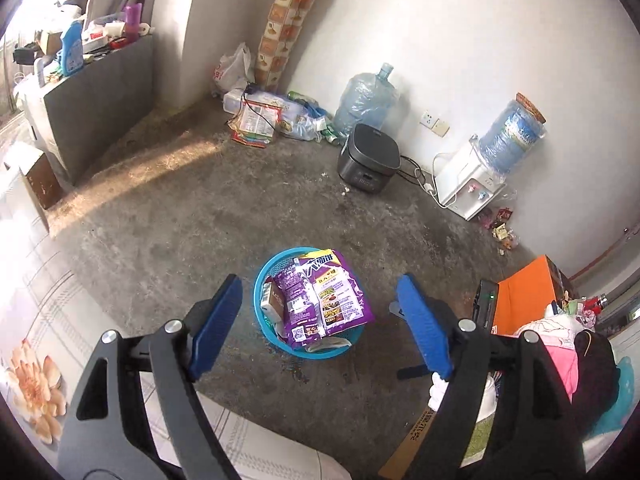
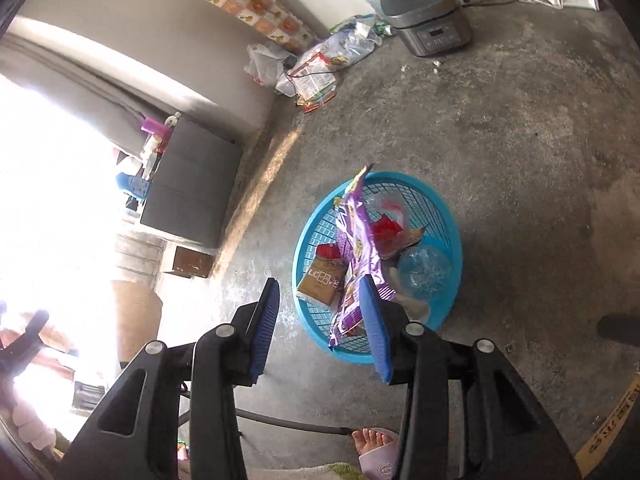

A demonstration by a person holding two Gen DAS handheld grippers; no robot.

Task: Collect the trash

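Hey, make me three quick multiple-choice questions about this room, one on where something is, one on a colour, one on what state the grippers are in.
1. Where does the purple snack bag lie?
A. in the basket
B. on the rice cooker
C. on the grey cabinet

2. What colour is the basket?
A. red
B. blue
C. black

3. How do the left gripper and right gripper stand?
A. both shut on trash
B. left open, right shut on the bag
C. both open, holding nothing

Answers: 1 A, the bag sticks out of the basket on the concrete floor. 2 B, its mesh wall and rim are bright blue. 3 C, each pair of blue fingers stands wide apart with nothing held between them.
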